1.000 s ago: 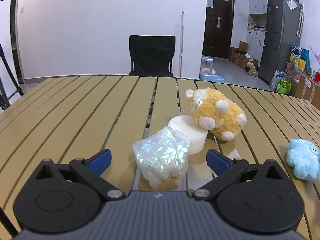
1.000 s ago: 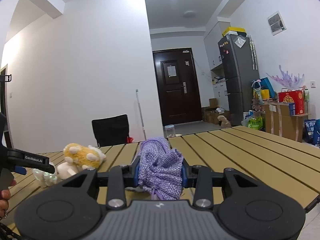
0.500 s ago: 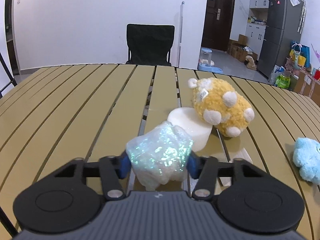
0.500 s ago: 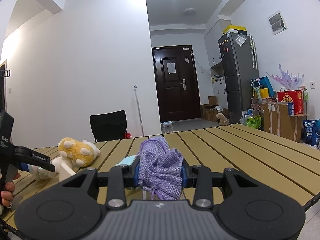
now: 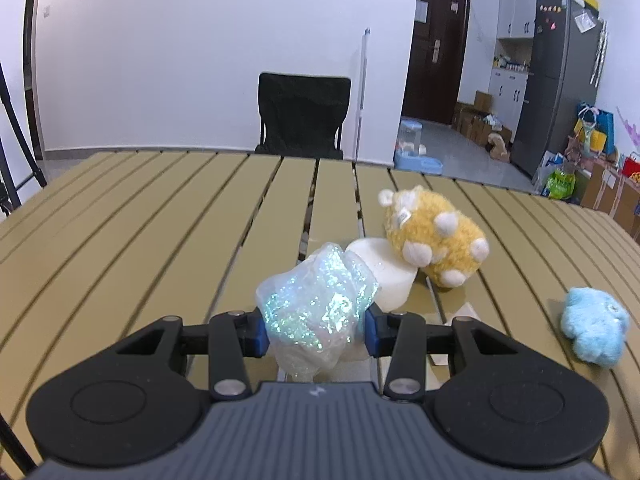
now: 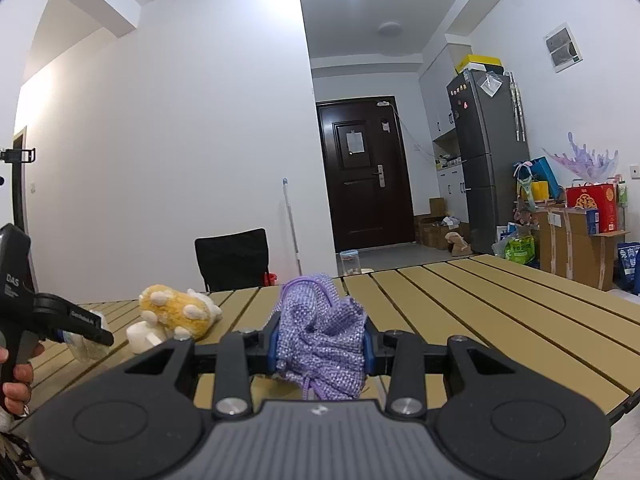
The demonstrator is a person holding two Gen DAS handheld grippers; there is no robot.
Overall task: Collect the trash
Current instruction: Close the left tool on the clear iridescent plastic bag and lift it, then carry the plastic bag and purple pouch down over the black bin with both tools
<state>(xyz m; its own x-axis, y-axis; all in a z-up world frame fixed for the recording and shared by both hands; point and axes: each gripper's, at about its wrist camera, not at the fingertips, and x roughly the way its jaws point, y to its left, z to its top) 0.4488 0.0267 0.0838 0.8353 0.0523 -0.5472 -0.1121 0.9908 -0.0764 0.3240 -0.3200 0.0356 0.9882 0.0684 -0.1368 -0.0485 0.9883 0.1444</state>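
Observation:
A crumpled iridescent plastic wrapper (image 5: 316, 312) sits between the blue pads of my left gripper (image 5: 316, 330), whose jaws are still closing and press on it from both sides, just above the slatted table (image 5: 160, 220). My right gripper (image 6: 320, 346) is shut on a bunched purple mesh bag (image 6: 320, 340), held above the table (image 6: 500, 312). In the right wrist view the left gripper (image 6: 86, 332) shows at the far left with the wrapper (image 6: 82, 348) in it and a hand (image 6: 16, 376) on its grip.
Behind the wrapper lie a white foam disc (image 5: 384, 276), a yellow plush toy (image 5: 434, 242) and, to the right, a light blue plush toy (image 5: 594, 332). A black chair (image 5: 302, 116) stands beyond the far table edge. Fridge and boxes stand far right.
The left gripper's jaws closed from wide open onto the iridescent wrapper and lifted it slightly off the table. The right gripper kept its hold on the purple bag without moving.

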